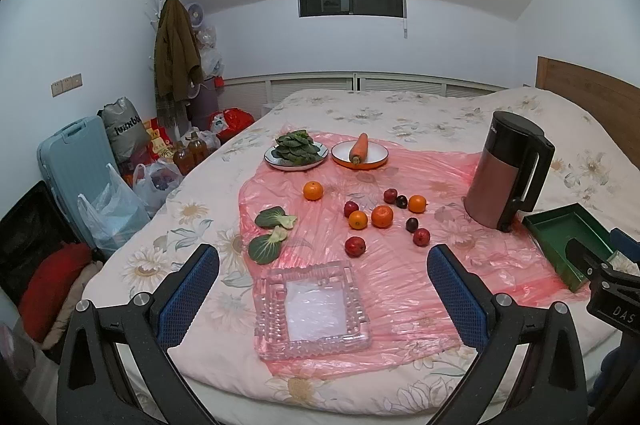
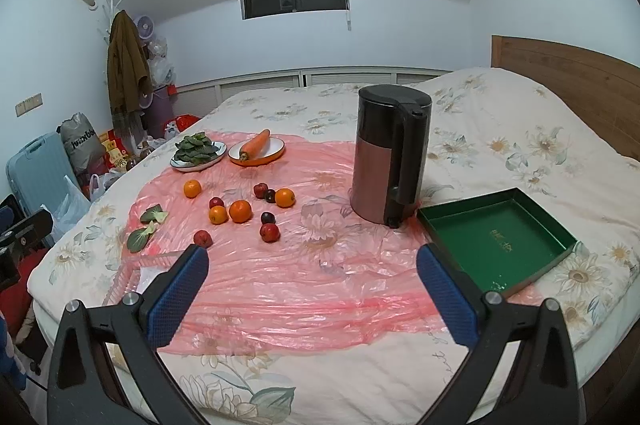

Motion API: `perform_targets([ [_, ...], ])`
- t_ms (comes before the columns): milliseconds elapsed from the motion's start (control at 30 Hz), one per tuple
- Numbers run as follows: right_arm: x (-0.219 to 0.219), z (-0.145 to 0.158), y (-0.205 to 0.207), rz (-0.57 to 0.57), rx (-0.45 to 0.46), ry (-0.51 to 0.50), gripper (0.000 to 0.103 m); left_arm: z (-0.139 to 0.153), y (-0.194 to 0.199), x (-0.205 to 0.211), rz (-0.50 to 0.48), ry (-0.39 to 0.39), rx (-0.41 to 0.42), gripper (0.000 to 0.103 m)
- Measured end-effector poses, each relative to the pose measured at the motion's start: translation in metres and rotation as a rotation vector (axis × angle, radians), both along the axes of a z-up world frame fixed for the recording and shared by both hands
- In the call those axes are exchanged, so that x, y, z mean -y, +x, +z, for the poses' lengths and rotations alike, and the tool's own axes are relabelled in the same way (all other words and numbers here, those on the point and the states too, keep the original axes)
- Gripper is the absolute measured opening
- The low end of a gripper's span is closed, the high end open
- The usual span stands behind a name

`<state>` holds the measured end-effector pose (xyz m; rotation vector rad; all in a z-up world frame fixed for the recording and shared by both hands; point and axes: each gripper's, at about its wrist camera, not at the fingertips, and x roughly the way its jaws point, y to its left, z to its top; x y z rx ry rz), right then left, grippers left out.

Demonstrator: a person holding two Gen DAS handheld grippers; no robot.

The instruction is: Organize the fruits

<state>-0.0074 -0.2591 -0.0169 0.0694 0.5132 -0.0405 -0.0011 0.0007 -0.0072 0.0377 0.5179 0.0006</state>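
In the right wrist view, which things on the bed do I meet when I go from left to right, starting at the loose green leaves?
Loose green leaves → plate of greens → plate with the carrot → kettle → green tray.

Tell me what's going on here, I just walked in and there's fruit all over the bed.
A person holds two grippers, the left gripper and right gripper, both open and empty above the pink plastic sheet. Nothing is sorted yet: oranges and small red fruits lie loose on the sheet. The glass tray and green box are empty. Leafy greens and a carrot sit on plates behind, beside a kettle.
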Motion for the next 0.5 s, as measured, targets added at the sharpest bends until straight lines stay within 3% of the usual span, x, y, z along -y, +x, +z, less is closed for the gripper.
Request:
perform_targets([
  [500,0.0029,-0.0040,-0.0006,-0.003,-0.012,0.004,0.103,-0.0031,-0.0005,0.0017,-0.006,0.003,-0.006,0.102],
])
